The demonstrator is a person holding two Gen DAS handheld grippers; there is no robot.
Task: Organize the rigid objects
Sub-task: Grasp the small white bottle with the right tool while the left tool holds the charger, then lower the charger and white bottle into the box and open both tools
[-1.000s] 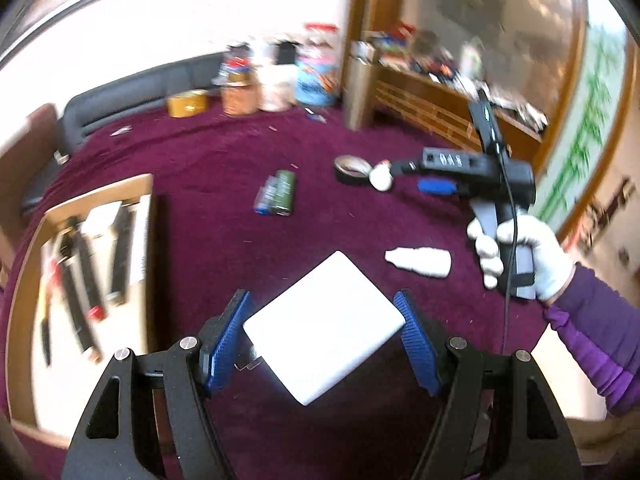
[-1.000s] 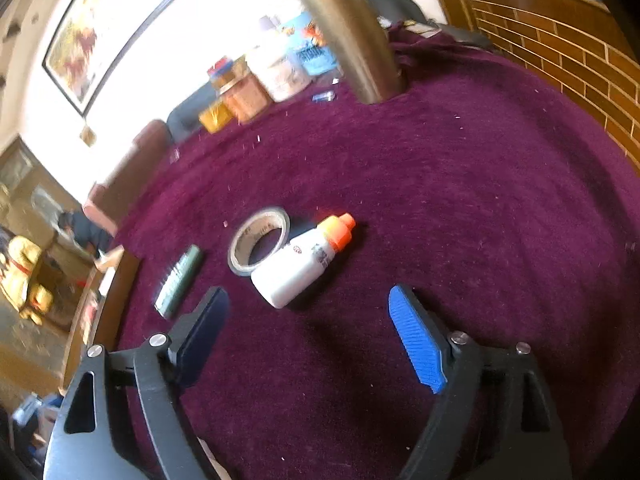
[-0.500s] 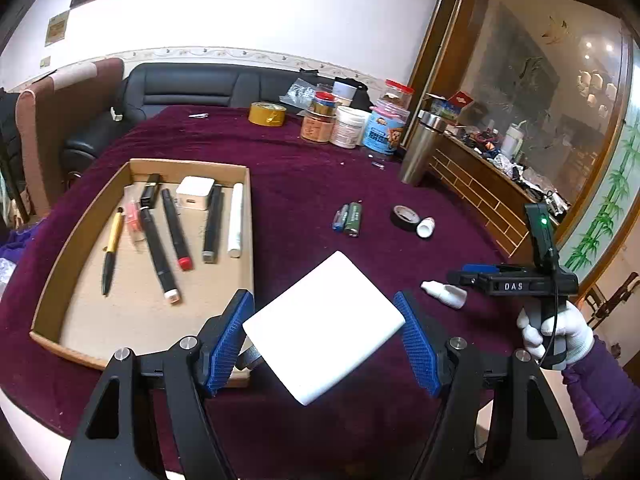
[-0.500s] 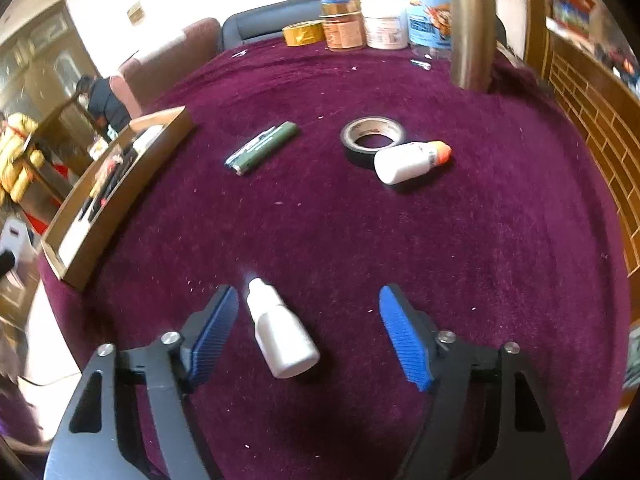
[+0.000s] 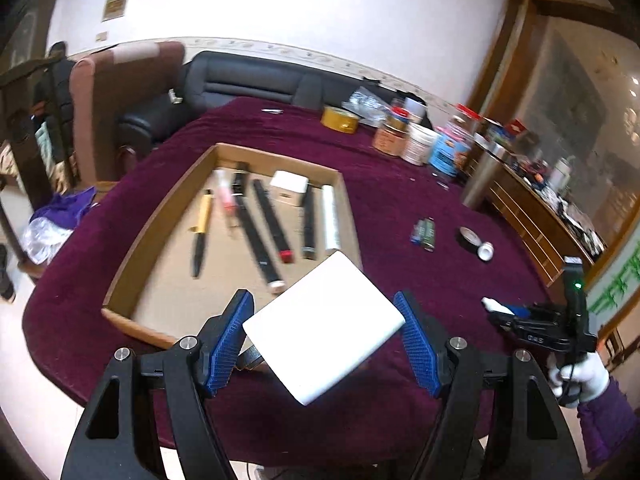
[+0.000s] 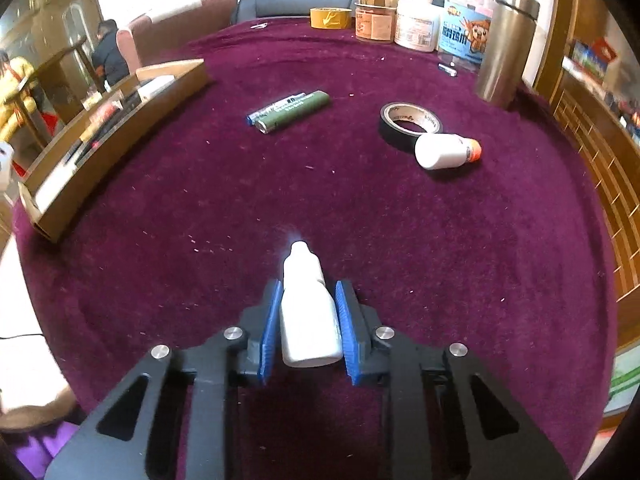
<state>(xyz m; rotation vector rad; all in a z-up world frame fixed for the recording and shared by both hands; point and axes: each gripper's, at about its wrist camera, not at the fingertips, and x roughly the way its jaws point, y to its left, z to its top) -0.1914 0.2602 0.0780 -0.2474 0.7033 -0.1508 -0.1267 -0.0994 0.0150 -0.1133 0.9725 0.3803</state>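
My left gripper [image 5: 324,342] is shut on a flat white square box [image 5: 322,328] and holds it above the near right corner of the cardboard tray [image 5: 132,248]. The tray holds several pens and markers [image 5: 266,228] and a small white box [image 5: 289,188]. My right gripper [image 6: 306,322] is shut on a small white dropper bottle [image 6: 306,312], just above the purple cloth; it also shows in the left wrist view [image 5: 520,316]. On the cloth lie a green marker [image 6: 294,110], a black tape roll [image 6: 408,124] and a white bottle with an orange cap [image 6: 444,152].
Jars, tins, a yellow tape roll [image 6: 330,18] and a steel flask [image 6: 504,48] stand along the table's far edge. The tray also shows at the left of the right wrist view [image 6: 116,144]. A wooden cabinet [image 5: 532,216] stands to the right, chairs behind.
My right gripper came down over the white dropper bottle and shut on it. My left gripper swung left and up with the white box, bringing the tray into view.
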